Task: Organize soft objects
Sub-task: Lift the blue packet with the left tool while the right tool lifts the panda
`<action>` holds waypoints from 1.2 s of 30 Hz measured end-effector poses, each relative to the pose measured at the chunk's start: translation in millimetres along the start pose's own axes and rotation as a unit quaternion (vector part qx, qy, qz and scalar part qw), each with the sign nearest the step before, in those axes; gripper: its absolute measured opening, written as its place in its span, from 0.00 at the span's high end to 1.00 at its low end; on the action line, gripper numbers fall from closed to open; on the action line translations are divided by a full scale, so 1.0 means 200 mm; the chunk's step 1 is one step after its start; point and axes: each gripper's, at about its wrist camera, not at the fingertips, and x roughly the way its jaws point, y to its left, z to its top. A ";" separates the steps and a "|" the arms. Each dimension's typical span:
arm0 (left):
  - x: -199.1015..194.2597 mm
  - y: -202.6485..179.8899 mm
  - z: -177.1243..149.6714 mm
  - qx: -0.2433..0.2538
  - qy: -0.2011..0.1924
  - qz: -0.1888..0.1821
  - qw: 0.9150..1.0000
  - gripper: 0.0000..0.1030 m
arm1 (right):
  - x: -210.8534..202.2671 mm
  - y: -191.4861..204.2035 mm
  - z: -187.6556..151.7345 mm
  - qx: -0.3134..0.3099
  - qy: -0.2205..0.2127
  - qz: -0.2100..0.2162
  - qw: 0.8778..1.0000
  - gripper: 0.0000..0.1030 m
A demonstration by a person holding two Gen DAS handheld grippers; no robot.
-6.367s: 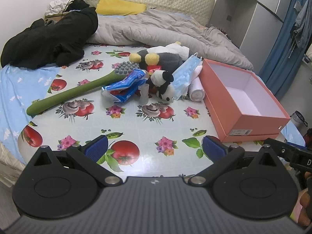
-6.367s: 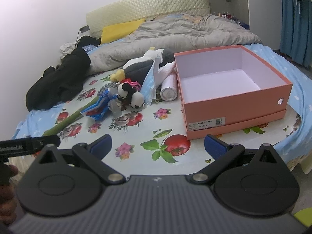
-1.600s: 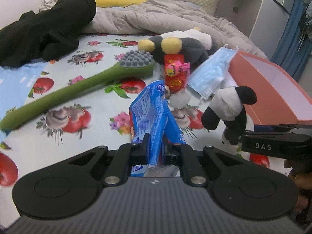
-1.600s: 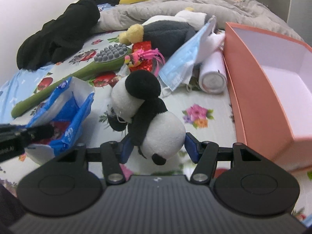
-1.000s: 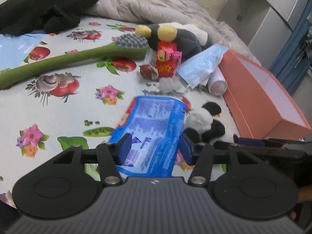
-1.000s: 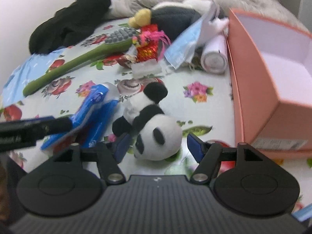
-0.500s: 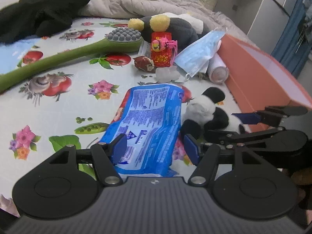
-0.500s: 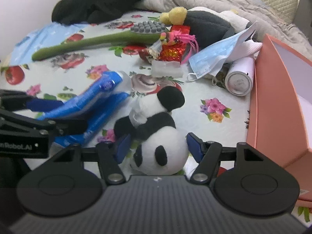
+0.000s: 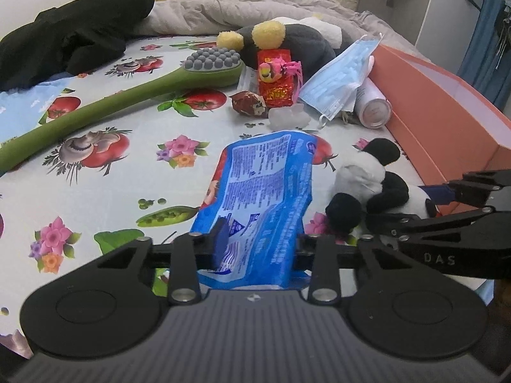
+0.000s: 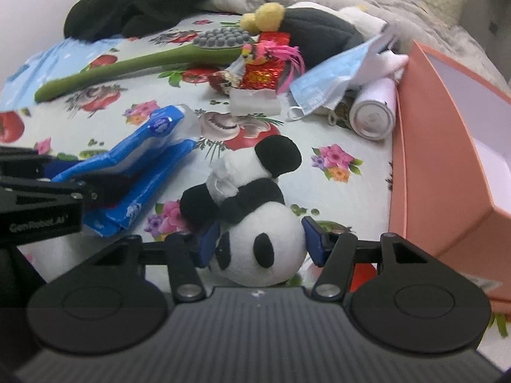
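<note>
My left gripper [image 9: 257, 241] is shut on a blue tissue pack [image 9: 265, 191], whose far end rests on the flowered tablecloth [image 9: 127, 166]. My right gripper [image 10: 260, 244] is shut on a small panda plush [image 10: 255, 210] that lies on the cloth. The panda also shows in the left wrist view [image 9: 367, 188], right of the pack, and the pack shows in the right wrist view [image 10: 140, 166]. The open orange box [image 10: 447, 146] stands to the right of the panda.
A pile lies behind: a green long-handled brush [image 9: 127, 92], a grey and yellow plush [image 9: 287, 41], a red packet [image 9: 276, 79], a blue face mask [image 9: 338, 79], a white bottle [image 9: 373, 105]. Black clothing [image 9: 73, 32] and a grey duvet [image 9: 255, 6] lie beyond.
Both grippers, open around the pack and the panda half a second ago, have closed on them. The pack now bulges between the left fingers.
</note>
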 end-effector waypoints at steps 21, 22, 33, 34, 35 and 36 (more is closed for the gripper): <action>-0.23 -0.09 0.31 -0.057 -0.015 -0.037 0.998 0.90 | -0.35 -0.20 0.19 0.083 -0.043 0.001 0.996 0.43; -0.25 -0.10 0.33 -0.058 -0.017 -0.041 0.997 0.90 | -0.37 -0.21 0.21 0.087 -0.046 0.001 0.995 0.43; -0.44 -0.31 0.70 -0.053 -0.058 -0.076 0.994 0.90 | -0.63 -0.42 0.41 0.122 -0.103 -0.005 0.987 0.43; -0.45 -0.34 0.73 -0.053 -0.063 -0.080 0.993 0.90 | -0.66 -0.44 0.43 0.123 -0.110 -0.007 0.986 0.43; -0.46 -0.36 0.77 -0.052 -0.067 -0.084 0.993 0.90 | -0.68 -0.46 0.44 0.124 -0.116 -0.009 0.985 0.43; -0.47 -0.39 0.81 -0.050 -0.071 -0.088 0.992 0.90 | -0.70 -0.49 0.46 0.126 -0.124 -0.012 0.984 0.43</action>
